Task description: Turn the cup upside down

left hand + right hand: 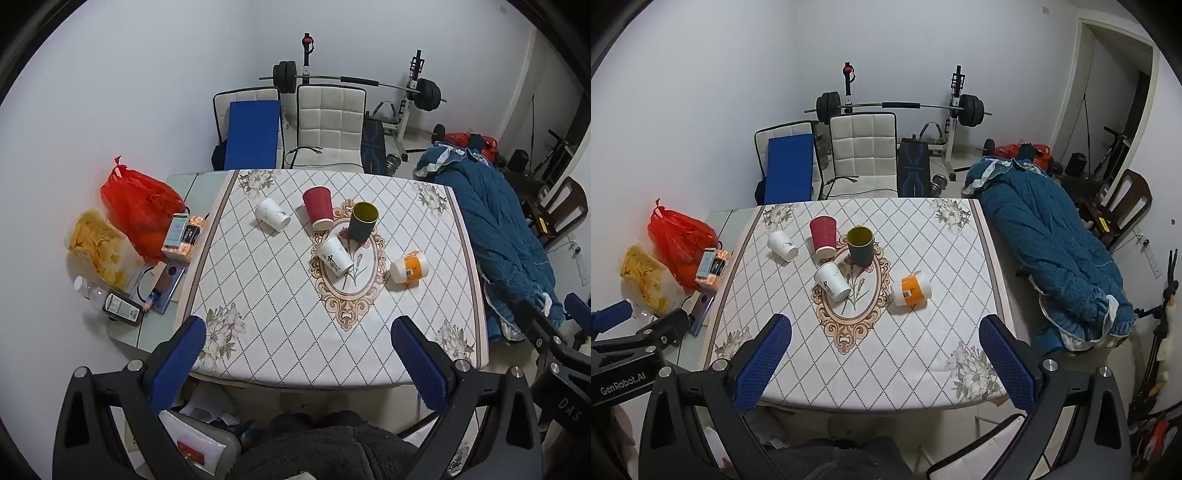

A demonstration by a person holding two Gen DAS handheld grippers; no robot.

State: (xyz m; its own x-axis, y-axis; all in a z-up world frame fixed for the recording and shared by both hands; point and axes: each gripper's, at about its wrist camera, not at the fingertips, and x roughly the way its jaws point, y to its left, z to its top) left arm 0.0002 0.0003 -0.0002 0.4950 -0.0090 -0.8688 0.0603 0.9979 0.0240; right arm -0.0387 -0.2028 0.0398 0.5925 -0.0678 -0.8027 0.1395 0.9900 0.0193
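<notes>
Patterned cloth covers the tabletop (886, 369) where five cups wait: a dark cup with a yellow interior (860, 245) stands mouth-up at the centre medallion, just beside an inverted red paper cup (823, 236). Two white paper cups (832, 281) (782, 245) and an orange-banded cup (911, 291) lie tipped on their sides nearby. Both the left gripper (297, 363) and right gripper (884, 360) hover over the near edge, blue fingers (762, 363) spread wide and holding nothing. A barbell rack (897, 107) lines the far wall.

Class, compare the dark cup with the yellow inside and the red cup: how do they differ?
The dark cup stands upright with its mouth up; the red cup stands mouth down. The dark cup is dark grey outside with a yellow lining; the red cup is red with a pale rim. Both stand on the tablecloth, close together.
</notes>
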